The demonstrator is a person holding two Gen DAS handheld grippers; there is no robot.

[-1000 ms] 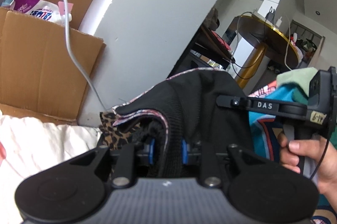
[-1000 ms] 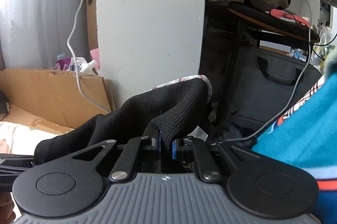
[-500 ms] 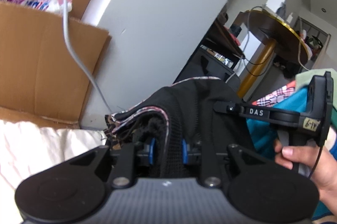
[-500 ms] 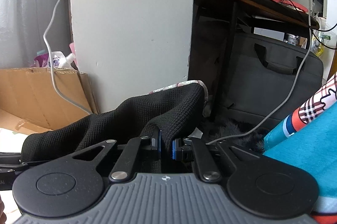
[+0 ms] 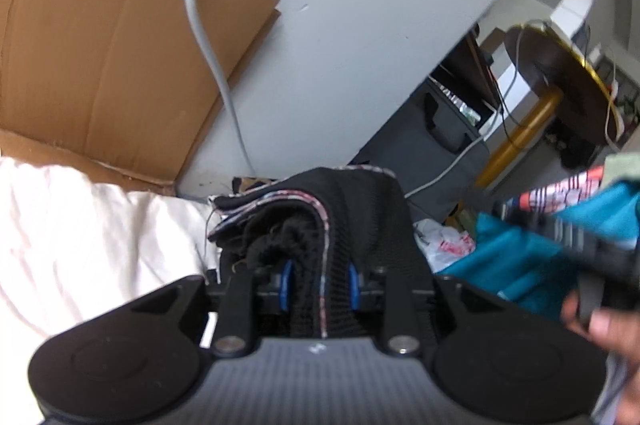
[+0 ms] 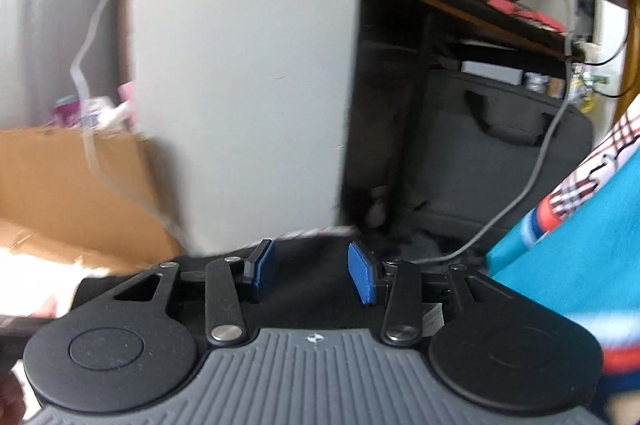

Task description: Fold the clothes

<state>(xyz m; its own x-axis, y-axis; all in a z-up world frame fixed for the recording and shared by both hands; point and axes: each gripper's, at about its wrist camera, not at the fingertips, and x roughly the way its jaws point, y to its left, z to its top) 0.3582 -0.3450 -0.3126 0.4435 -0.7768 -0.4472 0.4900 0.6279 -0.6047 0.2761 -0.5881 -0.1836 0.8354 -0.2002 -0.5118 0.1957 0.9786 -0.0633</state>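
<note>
A: The black knit garment is being held bunched between the jaws of the left gripper, near the white bedding on the left. The pads are seen pressing the folded layers from both sides.

B: The right gripper is being noted as released: its jaws have just been opening, and the blue pads are standing apart. The garment's dark edge is lying low between them, apparently untouched.

A: Risk is being logged. With one side let go, the stacked layers are judged likely to slide or unroll, since only one corner is being clamped.

B: A second risk is being considered: the teal clothes at the right are lying just beside the garment and could be dragged into the fold.
</note>
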